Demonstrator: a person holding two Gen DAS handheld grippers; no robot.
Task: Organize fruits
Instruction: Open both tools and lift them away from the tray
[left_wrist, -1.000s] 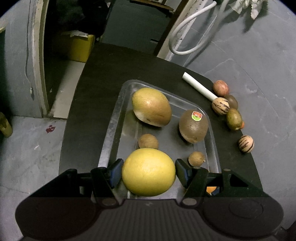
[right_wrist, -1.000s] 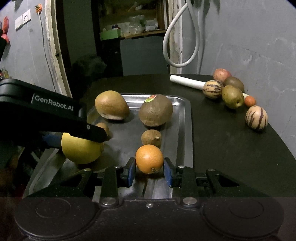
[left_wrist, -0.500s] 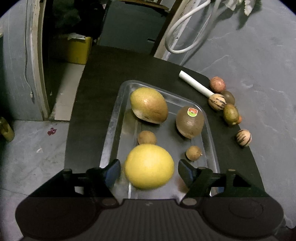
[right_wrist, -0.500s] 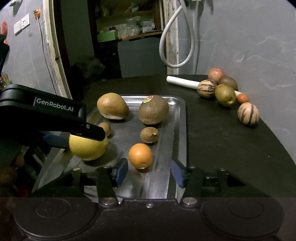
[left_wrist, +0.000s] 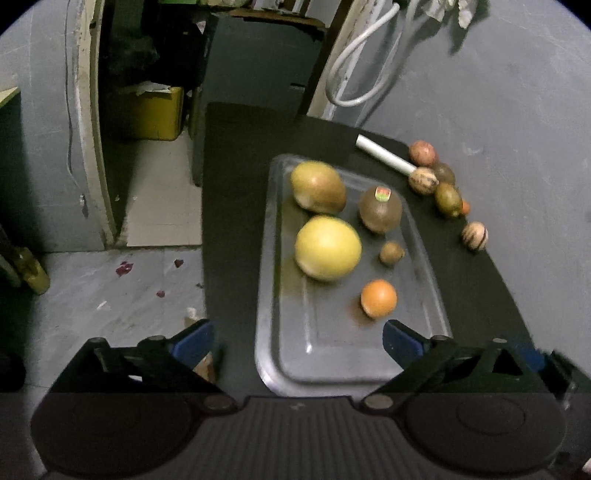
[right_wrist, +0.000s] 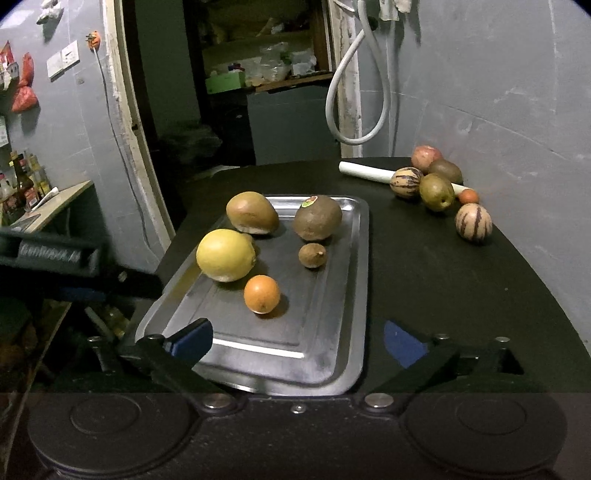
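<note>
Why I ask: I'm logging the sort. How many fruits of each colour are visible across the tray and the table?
Yellow fruit: 1
Orange fruits: 2
Striped fruits: 2
Reddish fruit: 1
Brown or olive fruits: 5
Total: 11 in plain view

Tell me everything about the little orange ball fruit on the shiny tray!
The small round orange fruit has smooth, bright skin with a tiny dimple low on its near side. It sits alone on the flat silver metal tray, nearer the front than the other fruits there, casting a warm reflection beneath it. The big yellow round fruit sits just behind it to the left; whether they touch is unclear. Neither tool holds it.
</note>
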